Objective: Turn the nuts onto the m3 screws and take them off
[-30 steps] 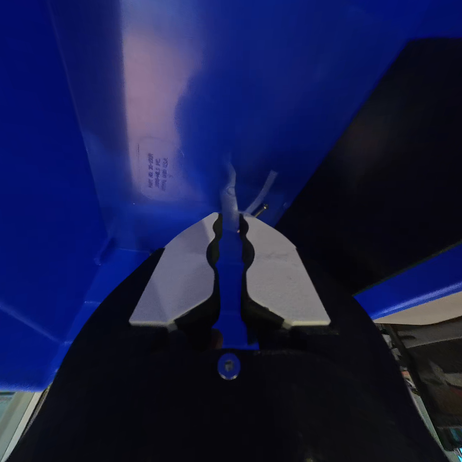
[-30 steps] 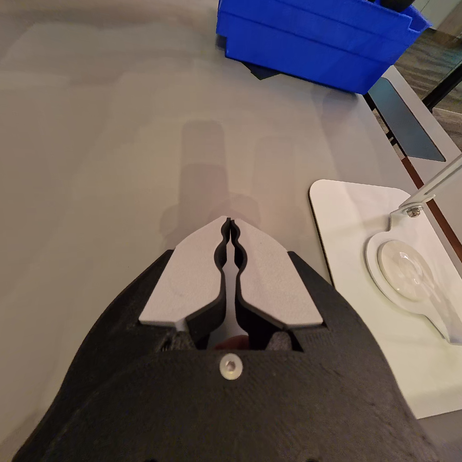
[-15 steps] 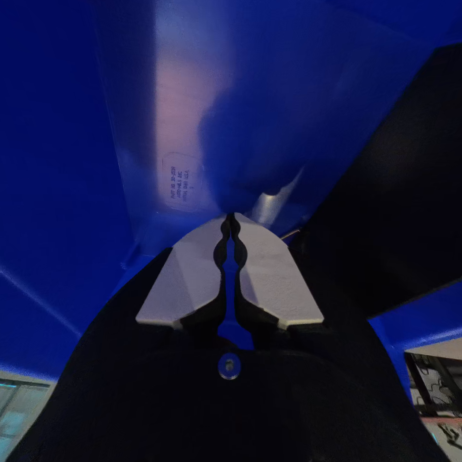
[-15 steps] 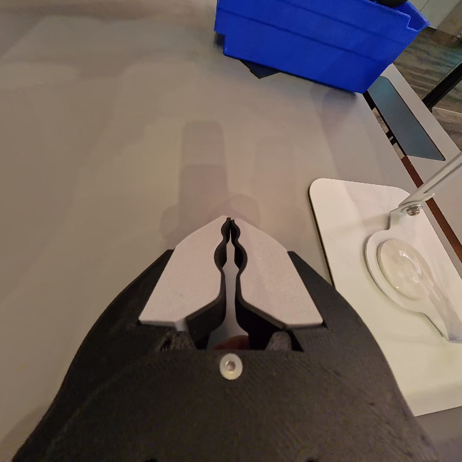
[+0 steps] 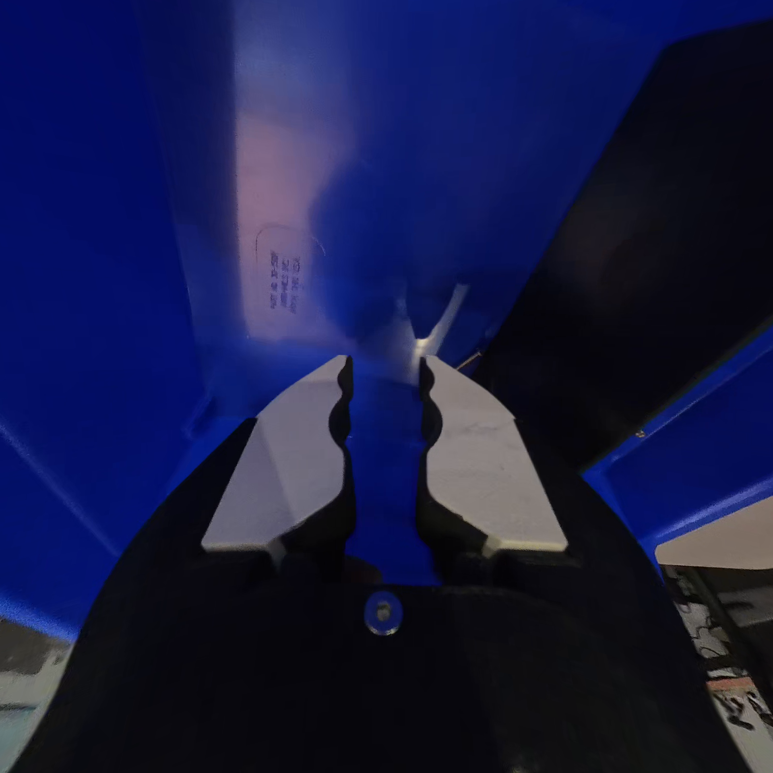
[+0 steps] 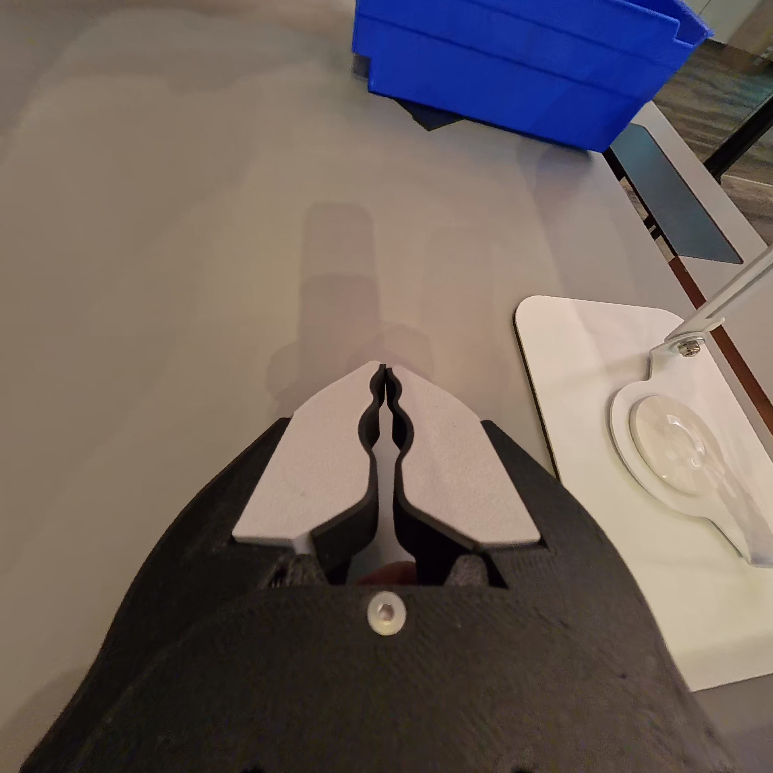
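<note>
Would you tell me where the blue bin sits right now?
In the right wrist view, the blue bin sits at the table's far right, beyond the white board.

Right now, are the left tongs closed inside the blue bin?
No, the left tongs stand open inside the blue bin, with a clear gap of blue floor showing between their tips.

We seem to be at a workbench in a lab or small workshop: a plain grey table (image 6: pixel 167 209) carries a blue plastic parts bin (image 6: pixel 523 71) and a white board (image 6: pixel 585 418) with a clear bracket and lens (image 6: pixel 677 443) bolted together. Wood-look flooring (image 6: pixel 711 83) lies beyond the table's edge.
</note>
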`<state>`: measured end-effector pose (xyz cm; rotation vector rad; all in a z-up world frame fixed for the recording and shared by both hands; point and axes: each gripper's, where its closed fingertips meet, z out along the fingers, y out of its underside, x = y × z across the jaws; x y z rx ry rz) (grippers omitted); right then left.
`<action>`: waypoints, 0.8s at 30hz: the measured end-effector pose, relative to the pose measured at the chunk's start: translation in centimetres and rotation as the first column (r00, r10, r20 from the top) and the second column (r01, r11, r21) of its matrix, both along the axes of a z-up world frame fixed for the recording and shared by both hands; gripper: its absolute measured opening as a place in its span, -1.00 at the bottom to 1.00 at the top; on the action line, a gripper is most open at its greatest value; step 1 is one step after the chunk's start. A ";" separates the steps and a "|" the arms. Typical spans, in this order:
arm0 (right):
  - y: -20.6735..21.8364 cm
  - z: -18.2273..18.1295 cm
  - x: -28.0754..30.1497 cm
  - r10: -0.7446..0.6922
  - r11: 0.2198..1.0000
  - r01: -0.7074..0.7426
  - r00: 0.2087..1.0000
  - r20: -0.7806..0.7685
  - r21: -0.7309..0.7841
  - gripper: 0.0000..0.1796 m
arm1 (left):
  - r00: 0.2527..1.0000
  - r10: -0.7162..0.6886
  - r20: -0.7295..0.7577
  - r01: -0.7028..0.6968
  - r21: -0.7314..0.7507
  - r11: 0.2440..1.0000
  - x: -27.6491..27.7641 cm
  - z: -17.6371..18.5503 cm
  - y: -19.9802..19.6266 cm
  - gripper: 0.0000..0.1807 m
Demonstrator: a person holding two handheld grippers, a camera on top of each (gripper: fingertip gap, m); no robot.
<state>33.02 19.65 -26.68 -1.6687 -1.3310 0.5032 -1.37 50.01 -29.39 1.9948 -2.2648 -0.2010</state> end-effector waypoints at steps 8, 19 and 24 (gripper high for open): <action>0.1 0.3 0.2 -0.010 1.000 0.010 1.000 -0.020 -0.004 -1.00 | 0.998 -0.015 -0.062 0.014 -0.011 1.000 -0.6 -1.0 -0.6 -0.67; -0.3 0.5 0.3 0.003 1.000 -0.003 0.999 -0.040 -0.005 -1.00 | 1.000 -0.016 -0.020 0.019 0.175 0.984 -0.6 -0.6 1.2 -1.00; -0.2 0.6 0.3 0.000 1.000 -0.001 0.999 -0.052 -0.014 -1.00 | 0.996 0.084 0.039 -0.090 0.204 0.975 -1.4 2.0 2.8 -0.83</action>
